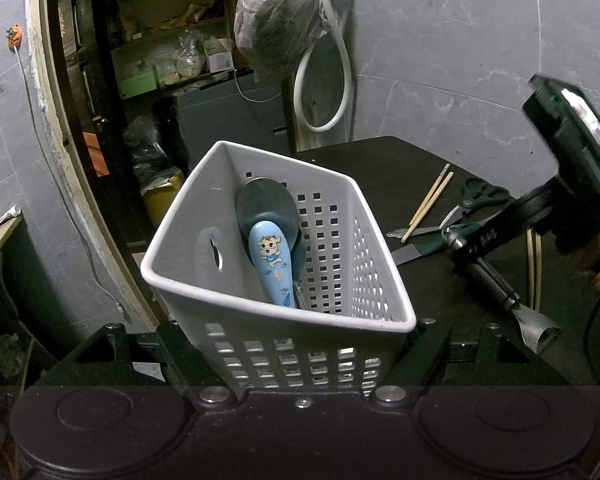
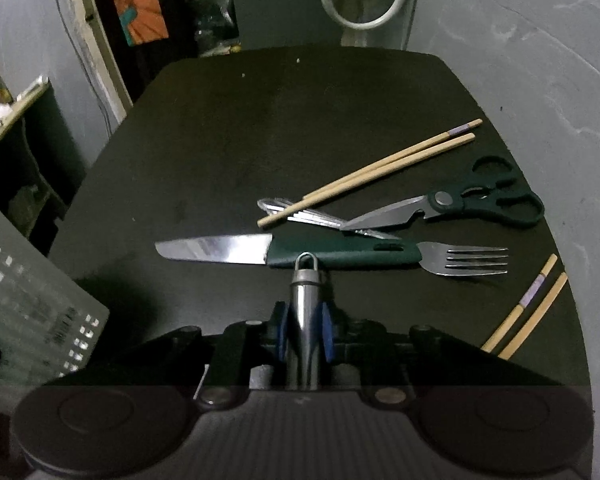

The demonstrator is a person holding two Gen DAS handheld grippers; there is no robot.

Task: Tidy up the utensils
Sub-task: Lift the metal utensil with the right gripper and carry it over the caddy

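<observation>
Utensil basket (image 1: pixel 284 264), white, frame centre in left view, clamped in left tongs (image 1: pixel 300 360); blue spoon (image 1: pixel 270 264) inside. Right view: right tongs (image 2: pixel 304 332) pinch a steel handle (image 2: pixel 302 320) at lower centre, above knife (image 2: pixel 284 254), fork (image 2: pixel 466 260), scissors (image 2: pixel 460 204) on dark surface (image 2: pixel 260 128).

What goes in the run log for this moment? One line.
left gripper: shut on white basket | right gripper: shut on metal utensil handle | knife: on table

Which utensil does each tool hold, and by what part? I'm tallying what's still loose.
Left tool clamps the white basket by its lower walls. Right tool grips a metal utensil by its handle, near the ring end.
</observation>
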